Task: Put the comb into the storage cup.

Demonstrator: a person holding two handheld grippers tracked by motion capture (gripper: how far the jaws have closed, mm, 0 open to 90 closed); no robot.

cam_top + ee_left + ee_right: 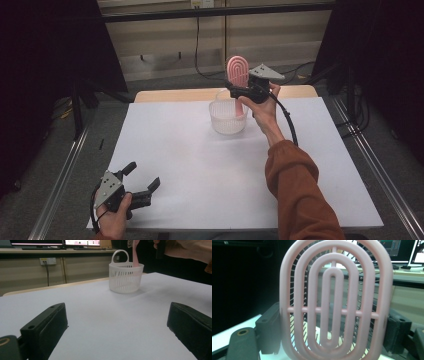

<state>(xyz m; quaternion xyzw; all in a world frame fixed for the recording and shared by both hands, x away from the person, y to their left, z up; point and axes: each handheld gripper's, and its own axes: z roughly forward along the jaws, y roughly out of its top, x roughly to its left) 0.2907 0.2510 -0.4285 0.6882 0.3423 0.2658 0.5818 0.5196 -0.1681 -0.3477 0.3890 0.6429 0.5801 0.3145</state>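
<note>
A pink oval hairbrush [237, 71] with a vented head stands upright over the white slotted basket [227, 120] at the back middle of the table. Its handle reaches down into the basket. My right gripper [241, 93] is shut on the brush just below the head. In the right gripper view the brush head [337, 302] stands close up between the two black jaws, bristles facing away. My left gripper [143, 175] rests at the front left of the table, open, with nothing between its fingers. From the left gripper view the basket [125, 280] and brush handle [135, 255] lie far ahead.
A white sheet [200, 165] covers the table. A wooden strip [170, 95] runs along its far edge. Black curtains and metal rails flank both sides. The right arm in a rust sleeve [295, 190] crosses the right half of the table.
</note>
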